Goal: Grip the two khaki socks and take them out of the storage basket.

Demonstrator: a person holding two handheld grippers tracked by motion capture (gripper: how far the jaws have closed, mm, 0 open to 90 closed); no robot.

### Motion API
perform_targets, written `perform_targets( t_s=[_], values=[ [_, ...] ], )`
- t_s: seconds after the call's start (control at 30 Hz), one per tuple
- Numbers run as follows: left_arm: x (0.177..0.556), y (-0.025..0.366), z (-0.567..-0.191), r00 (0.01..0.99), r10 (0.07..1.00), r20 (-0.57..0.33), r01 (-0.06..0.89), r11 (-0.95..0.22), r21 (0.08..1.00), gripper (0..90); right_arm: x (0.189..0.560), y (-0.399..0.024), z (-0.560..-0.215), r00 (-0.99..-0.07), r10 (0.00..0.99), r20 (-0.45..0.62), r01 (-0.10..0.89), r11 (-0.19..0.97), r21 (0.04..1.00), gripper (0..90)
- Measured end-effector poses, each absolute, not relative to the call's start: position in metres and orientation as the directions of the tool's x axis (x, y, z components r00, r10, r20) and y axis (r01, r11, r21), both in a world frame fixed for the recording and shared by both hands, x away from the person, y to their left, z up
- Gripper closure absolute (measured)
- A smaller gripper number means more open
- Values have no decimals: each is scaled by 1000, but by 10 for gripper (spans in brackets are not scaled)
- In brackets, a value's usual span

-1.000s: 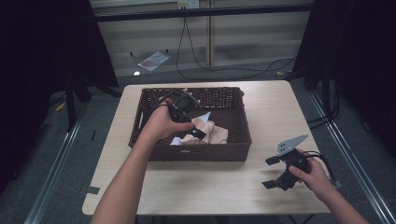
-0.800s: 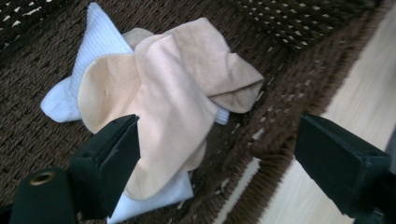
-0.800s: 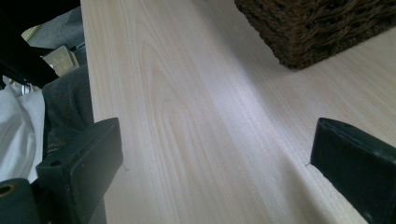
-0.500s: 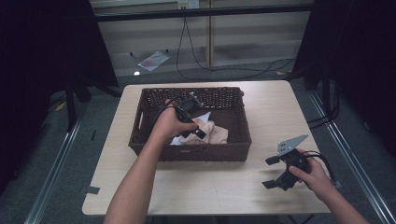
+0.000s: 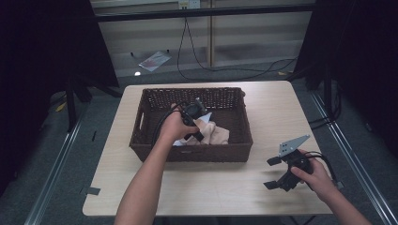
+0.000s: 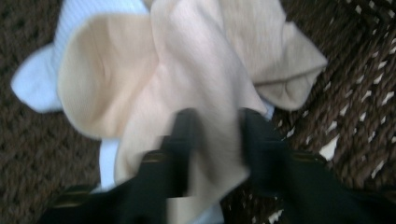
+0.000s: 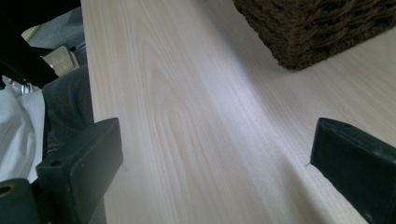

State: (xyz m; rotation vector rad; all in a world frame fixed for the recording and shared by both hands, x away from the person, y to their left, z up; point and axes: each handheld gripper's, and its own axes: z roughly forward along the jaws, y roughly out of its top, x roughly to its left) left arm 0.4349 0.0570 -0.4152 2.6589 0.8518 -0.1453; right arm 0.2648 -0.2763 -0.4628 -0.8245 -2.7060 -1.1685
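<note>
A dark wicker basket (image 5: pixel 187 152) stands in the middle of the light wood table (image 5: pixel 277 112). Beige socks (image 5: pixel 216 133) and a white sock (image 5: pixel 178 142) lie bunched inside it. My left gripper (image 5: pixel 199 136) reaches down into the basket. In the left gripper view, its jaws stand on either side of a fold of the beige sock (image 6: pixel 187 70), and the left gripper (image 6: pixel 217 135) is closed on that fold. The white sock (image 6: pixel 37 79) lies partly under the beige one. My right gripper (image 5: pixel 271 173) rests low over the table's front right, open wide and holding nothing.
In the right gripper view, a corner of the basket (image 7: pixel 317 28) shows beyond bare table top (image 7: pixel 187 93). The table's front edge is close to the right gripper (image 7: pixel 215 154). Black cables (image 5: pixel 197 61) and a paper (image 5: pixel 154 60) lie on the floor behind the table.
My left hand and gripper have shifted a little to the right inside the basket, onto the beige sock. The right gripper has stayed put.
</note>
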Motion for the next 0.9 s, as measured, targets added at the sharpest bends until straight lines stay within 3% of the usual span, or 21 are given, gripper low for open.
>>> perform_targets(
  t_s=[0.07,0.13,0.9],
  values=[
    [435,59,-412,806,557,-200,592,-758,274,847,265,-277,-463,-851,445,278,507,562,653,16],
    [434,61,-407,800,564,-206,600,-751,275,867,265,-276,-463,-852,444,278,507,563,653,16],
    [417,88,-315,787,550,-280,617,-713,335,872,265,-276,-463,-851,445,279,508,563,652,16]
  ],
)
